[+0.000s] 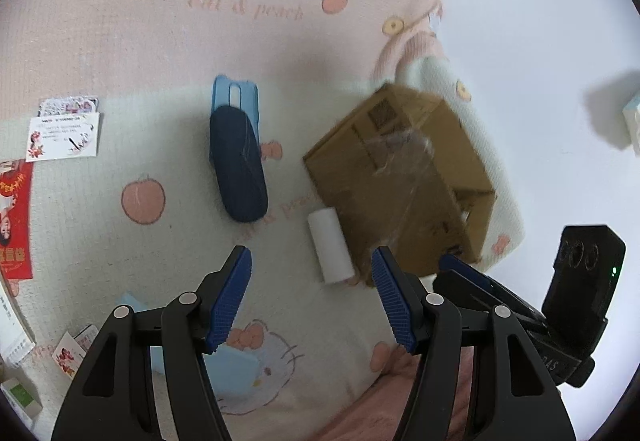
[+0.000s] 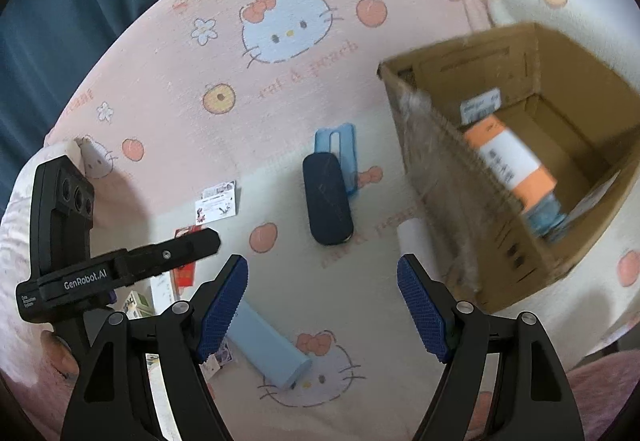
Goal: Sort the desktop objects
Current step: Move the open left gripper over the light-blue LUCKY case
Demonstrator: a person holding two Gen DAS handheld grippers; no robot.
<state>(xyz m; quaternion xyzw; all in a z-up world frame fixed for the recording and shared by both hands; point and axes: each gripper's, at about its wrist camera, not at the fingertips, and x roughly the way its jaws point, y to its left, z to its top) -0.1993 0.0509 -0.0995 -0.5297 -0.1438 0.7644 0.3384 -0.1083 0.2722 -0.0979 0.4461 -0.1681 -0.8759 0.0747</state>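
Observation:
A dark blue oval case (image 1: 238,165) (image 2: 327,199) lies on the cat-print blanket, partly over a light blue clip-like piece (image 1: 236,95) (image 2: 340,143). A white roll (image 1: 330,245) (image 2: 412,237) rests against the cardboard box (image 1: 400,177) (image 2: 444,177), which holds an orange-and-white carton (image 2: 510,165). A light blue tube (image 2: 266,347) lies near the front. My left gripper (image 1: 311,299) hangs open over the blanket just short of the white roll, nothing between its pads. My right gripper (image 2: 322,307) is open too, above the blanket between the tube and the box.
Small printed cards (image 1: 62,135) (image 2: 218,203), a red packet (image 1: 16,217) (image 2: 186,269) and little boxes (image 1: 22,397) (image 2: 138,303) lie at the left. The other gripper's body shows in each view (image 1: 520,305) (image 2: 80,253). The blanket's edge drops off behind the box.

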